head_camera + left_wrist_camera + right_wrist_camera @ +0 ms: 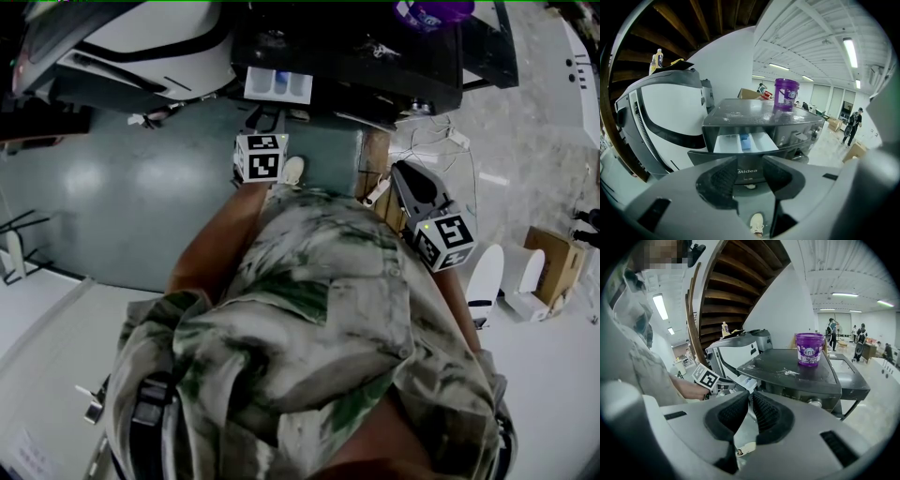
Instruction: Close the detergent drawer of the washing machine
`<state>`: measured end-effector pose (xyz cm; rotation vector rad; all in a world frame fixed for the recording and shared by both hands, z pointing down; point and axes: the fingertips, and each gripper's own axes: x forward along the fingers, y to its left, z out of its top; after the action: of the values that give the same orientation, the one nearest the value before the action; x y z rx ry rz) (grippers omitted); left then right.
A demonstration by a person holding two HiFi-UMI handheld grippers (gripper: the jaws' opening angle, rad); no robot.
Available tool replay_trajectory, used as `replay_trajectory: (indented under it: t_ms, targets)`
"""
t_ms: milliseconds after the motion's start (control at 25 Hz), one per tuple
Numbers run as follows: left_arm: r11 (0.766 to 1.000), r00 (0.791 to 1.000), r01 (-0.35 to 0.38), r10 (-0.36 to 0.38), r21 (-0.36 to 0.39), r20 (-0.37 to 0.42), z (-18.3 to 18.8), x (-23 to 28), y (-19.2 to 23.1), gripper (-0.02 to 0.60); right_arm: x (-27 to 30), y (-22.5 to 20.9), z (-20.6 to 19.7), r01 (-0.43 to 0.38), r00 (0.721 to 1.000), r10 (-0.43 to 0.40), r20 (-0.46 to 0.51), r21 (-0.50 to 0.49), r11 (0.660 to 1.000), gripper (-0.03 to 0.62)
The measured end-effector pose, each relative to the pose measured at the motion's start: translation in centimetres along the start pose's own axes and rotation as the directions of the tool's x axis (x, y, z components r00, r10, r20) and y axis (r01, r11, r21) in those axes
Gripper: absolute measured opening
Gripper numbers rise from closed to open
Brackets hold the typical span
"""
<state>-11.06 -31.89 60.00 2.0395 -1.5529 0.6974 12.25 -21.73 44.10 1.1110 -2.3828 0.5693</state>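
Note:
The dark washing machine point(375, 47) point(759, 112) has its detergent drawer point(277, 84) point(745, 142) pulled out, showing white compartments and a blue insert. My left gripper point(265, 119) point(750, 161) is open right in front of the drawer's dark front panel, which shows in the gap between the jaws; I cannot tell whether they touch it. My right gripper point(401, 173) point(750, 395) is shut on nothing, held off to the right of the machine. From there the drawer point(743, 383) and the left gripper's marker cube point(707, 377) show beyond its jaws.
A purple tub point(786, 93) point(809, 348) stands on the machine's top. A white machine with an open door point(141, 37) point(665, 117) is close on the left. My shoe point(293, 171) is on the green floor below. A cardboard box point(553, 262) lies at the right.

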Motion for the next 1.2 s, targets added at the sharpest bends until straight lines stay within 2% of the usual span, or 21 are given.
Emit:
replay_trajectory:
  t_ms: [1200]
  targets:
    - [1.0, 1.0, 0.018, -0.018, 0.023, -0.004, 2.3, 2.7, 0.7, 0.18, 0.8, -1.3, 0.4, 0.048, 0.999, -0.049, 0.012, 0.043, 0.998, 0.054]
